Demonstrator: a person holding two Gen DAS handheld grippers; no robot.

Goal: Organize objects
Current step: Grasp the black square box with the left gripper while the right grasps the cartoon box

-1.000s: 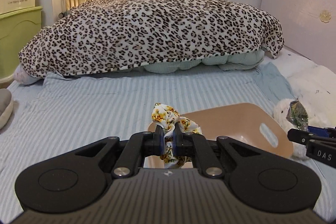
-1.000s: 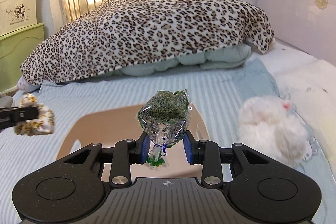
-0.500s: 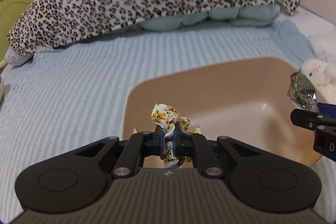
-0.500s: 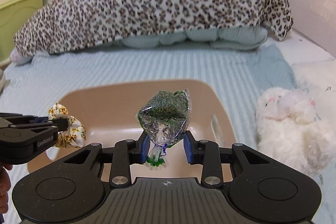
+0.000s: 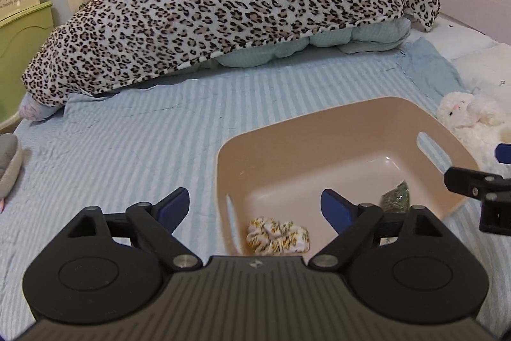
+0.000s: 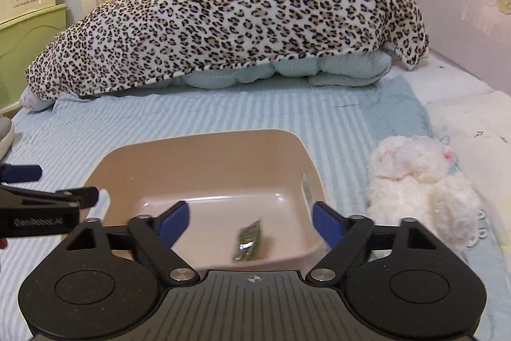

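Fingers of my left claw stand spread wide with nothing between them. Just below and ahead of them lies the scrunchie, resting on the floor of the bin near its front left corner. The packet lies farther right in the same bin, partly hidden behind my left claw's right finger.

My right claw is likewise spread wide and holds nothing. Under it, in the right view, the packet lies on the bin floor toward the front, tilted; whether it touches the wall I cannot tell. My left claw shows at that view's left edge, over the bin's left rim.

The bin sits on the striped sheet. Just right of it lies a plush toy. Behind, well apart, a leopard blanket covers piled bedding.
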